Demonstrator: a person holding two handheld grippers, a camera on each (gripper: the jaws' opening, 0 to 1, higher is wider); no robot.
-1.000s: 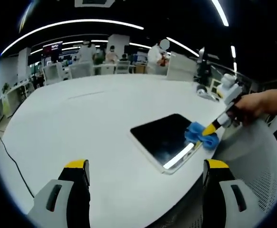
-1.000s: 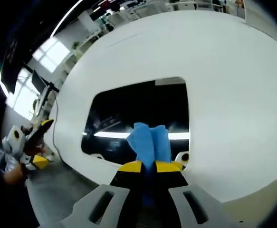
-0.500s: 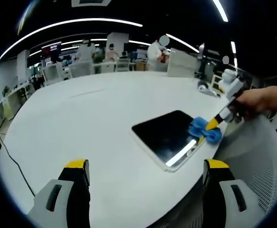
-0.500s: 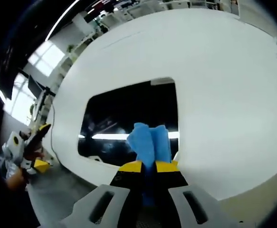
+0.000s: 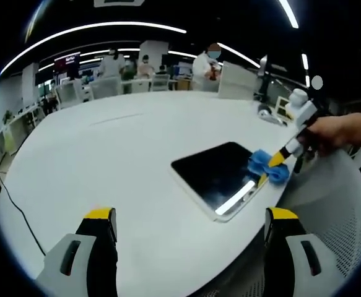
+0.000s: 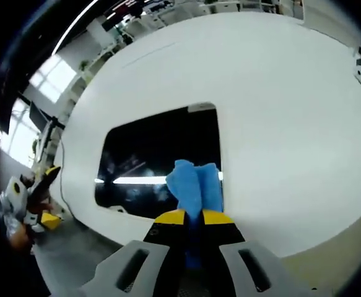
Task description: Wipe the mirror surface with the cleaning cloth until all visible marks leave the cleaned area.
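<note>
White table (image 5: 106,161): dark mirror (image 6: 161,154), blue cloth (image 6: 195,185) in right tongs (image 6: 192,216).

Open office, ceiling light strips (image 5: 100,30)

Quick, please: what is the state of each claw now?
Left claw: open, holding nothing.
Right claw: shut on the blue cloth, over the mirror.

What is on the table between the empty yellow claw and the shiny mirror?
Nothing: in the left gripper view, bare white table runs from the open left gripper to the mirror. The blue cloth sits on the mirror's far edge, held by the right gripper.
</note>
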